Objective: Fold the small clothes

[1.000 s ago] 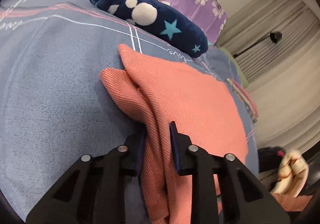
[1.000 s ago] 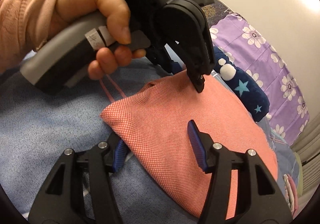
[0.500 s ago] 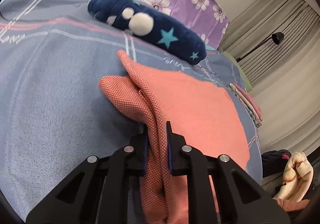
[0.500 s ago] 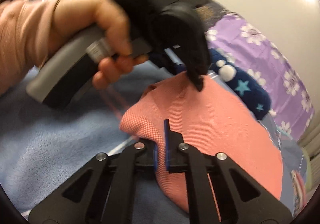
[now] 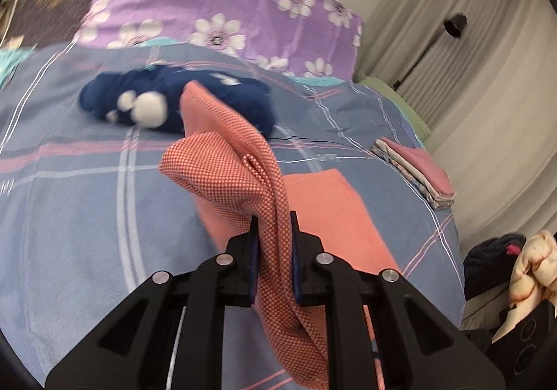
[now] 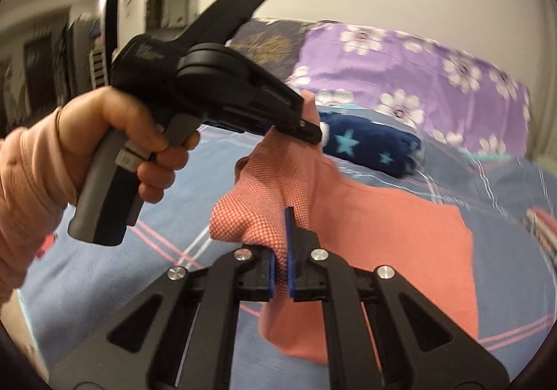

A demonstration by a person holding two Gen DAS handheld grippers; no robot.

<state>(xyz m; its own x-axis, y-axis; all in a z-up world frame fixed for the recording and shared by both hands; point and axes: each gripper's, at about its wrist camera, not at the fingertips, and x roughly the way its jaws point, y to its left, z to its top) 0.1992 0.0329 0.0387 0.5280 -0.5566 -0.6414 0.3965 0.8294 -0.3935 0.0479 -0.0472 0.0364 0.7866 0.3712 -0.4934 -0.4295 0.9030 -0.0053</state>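
Left tool (image 5: 273, 229): clenched on a bunched edge of the coral cloth (image 5: 240, 167), which stands up between its pads in a vertical fold and hangs below them. Seen from outside in the right wrist view (image 6: 306, 132), held by the person's left hand (image 6: 139, 132) in a pink sleeve, its tip pinching the cloth's raised far corner.

Right tool (image 6: 282, 250): clenched on a near corner of the same coral cloth (image 6: 383, 226); blue pads nearly together with fabric between. Not visible in the left wrist view.

Coral cloth: fine white-dotted weave, lifted at two points along its left side; the rest trails down and right onto the bed (image 5: 69, 216), lying flat there.

Bed: blue cover with pink and white plaid lines.

Navy item (image 5: 146, 101): soft, white spots, lying on the bed just beyond the cloth. Teal stars on it (image 6: 369, 146) show only in the right wrist view.

Purple floral pillow (image 5: 222, 3): at the far end of the bed, in both views.

Folded stack (image 5: 417, 170): pink and patterned pieces at the bed's right edge; clear only in the left wrist view.

Curtain (image 5: 487, 76) and black lamp (image 5: 452, 24): far right, left wrist view only.
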